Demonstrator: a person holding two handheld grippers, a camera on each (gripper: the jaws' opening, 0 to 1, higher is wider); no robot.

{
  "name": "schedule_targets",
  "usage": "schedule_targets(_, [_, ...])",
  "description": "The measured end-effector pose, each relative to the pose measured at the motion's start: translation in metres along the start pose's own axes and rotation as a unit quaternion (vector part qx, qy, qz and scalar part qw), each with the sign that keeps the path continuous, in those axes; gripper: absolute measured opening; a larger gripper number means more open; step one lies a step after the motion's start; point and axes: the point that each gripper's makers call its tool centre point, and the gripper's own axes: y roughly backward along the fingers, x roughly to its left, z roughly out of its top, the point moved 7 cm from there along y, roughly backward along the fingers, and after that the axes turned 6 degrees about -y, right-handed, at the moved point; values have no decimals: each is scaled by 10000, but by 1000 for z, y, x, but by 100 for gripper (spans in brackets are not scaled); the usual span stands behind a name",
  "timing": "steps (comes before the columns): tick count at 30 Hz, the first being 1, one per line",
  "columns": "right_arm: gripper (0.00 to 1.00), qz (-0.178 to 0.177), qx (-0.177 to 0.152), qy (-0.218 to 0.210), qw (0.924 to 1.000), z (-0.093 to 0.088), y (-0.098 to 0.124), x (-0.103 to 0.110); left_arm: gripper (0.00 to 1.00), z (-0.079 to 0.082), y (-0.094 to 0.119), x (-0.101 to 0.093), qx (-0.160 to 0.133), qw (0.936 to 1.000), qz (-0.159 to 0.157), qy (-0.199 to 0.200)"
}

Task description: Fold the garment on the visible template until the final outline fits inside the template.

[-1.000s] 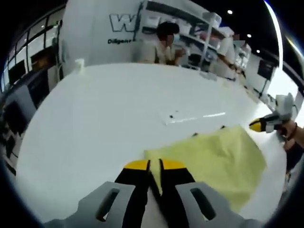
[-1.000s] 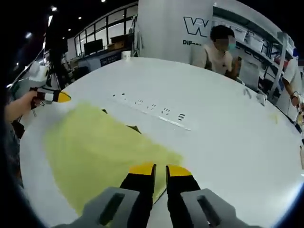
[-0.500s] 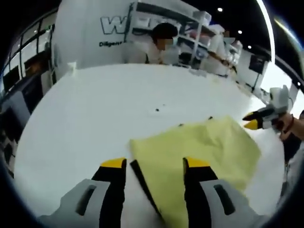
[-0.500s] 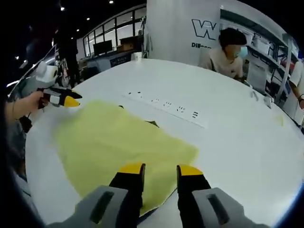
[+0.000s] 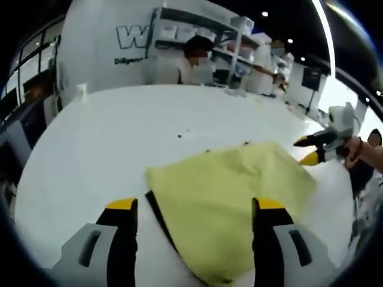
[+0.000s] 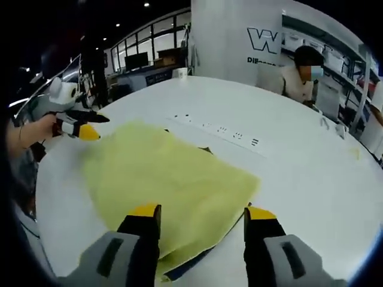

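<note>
The yellow garment (image 5: 230, 203) lies folded on the table (image 5: 108, 137), straddled by the left tongs (image 5: 195, 206) and right tongs (image 6: 203, 211), both spread apart, gripping nothing. Fold looks nearly done (template marks mostly hidden, fit unconfirmed).

right tool (image 6: 203, 210) jaws apart | yellow garment (image 6: 170, 185) flat | white table (image 6: 311, 173)
</note>
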Motion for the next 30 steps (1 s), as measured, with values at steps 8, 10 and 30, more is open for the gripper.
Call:
schedule_targets(8, [47, 69, 40, -44, 10000, -13, 11, 7, 73, -9, 19, -9, -102, 9999, -116, 7])
schedule_targets(10, [44, 83, 40, -5, 10000, -17, 13, 10, 71, -12, 25, -12, -105, 9999, -101, 5])
schedule_targets(30, [19, 76, 281, 138, 9995, -52, 33, 28, 41, -56, 61, -26, 15, 9995, 32, 301])
